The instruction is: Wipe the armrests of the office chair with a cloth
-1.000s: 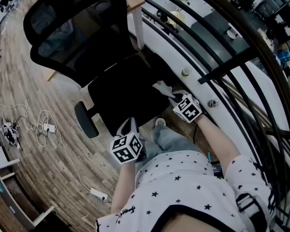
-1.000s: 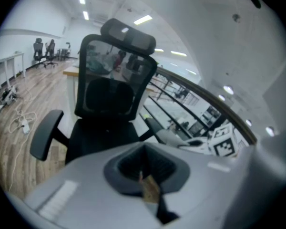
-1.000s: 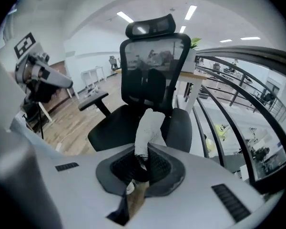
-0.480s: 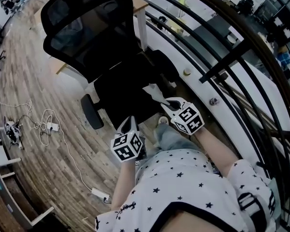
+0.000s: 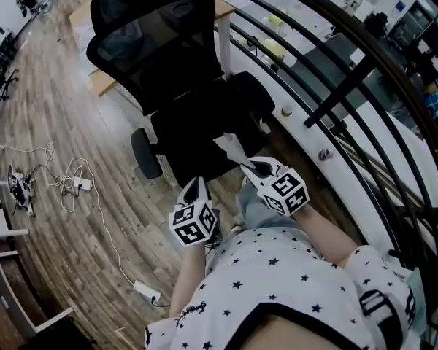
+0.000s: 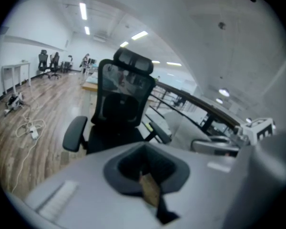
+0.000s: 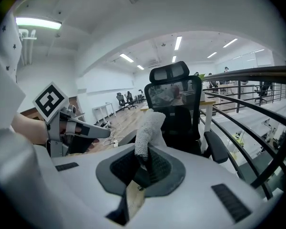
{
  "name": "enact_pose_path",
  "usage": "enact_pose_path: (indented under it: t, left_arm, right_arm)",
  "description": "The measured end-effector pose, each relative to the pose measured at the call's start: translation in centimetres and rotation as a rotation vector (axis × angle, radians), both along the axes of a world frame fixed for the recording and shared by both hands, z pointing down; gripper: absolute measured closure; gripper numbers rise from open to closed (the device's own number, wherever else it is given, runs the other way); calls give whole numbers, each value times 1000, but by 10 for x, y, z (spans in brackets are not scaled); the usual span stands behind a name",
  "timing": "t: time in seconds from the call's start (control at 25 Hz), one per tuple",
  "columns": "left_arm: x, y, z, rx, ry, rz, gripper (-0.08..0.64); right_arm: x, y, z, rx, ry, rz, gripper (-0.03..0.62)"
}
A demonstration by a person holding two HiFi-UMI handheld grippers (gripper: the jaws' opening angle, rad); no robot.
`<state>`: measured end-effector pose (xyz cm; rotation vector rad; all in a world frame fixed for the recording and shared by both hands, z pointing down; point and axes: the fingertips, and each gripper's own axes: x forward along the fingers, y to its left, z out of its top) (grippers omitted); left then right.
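Note:
A black mesh office chair [image 5: 182, 71] stands in front of me, with one armrest [image 5: 144, 154] on its left and one armrest [image 5: 252, 93] on its right. My right gripper [image 5: 252, 168] is shut on a white cloth [image 5: 230, 148] that sticks up past the jaws, just short of the seat's front edge. In the right gripper view the cloth [image 7: 148, 128] hangs before the chair [image 7: 176, 104] and its armrest [image 7: 217, 147]. My left gripper [image 5: 195, 189] is shut and empty, low in front of the seat. The left gripper view shows the chair [image 6: 121, 104] and both armrests apart from the jaws.
A curved black railing [image 5: 328, 100] with a white ledge runs close along the chair's right side. Cables and a power strip [image 5: 69, 184] lie on the wooden floor to the left. A wooden-topped table [image 5: 223, 9] stands behind the chair.
The right gripper with the cloth has drawn back from the right armrest toward my body. The chair now sits higher and farther right in the head view. The left gripper has barely moved.

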<state>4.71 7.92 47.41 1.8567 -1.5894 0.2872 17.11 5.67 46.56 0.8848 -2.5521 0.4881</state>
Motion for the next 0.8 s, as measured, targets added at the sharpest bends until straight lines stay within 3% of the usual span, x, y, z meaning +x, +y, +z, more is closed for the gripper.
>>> enact_pose_path:
  t: [0.48,0.8]
  left_arm:
    - [-8,78,-3,23,12,-42,557]
    - [-19,104,-7,40,5,-72,557]
  right_arm:
    - [-9,70,-20,44,-69,-6,563]
    - [-19,97,-23,54,-78,-42,565]
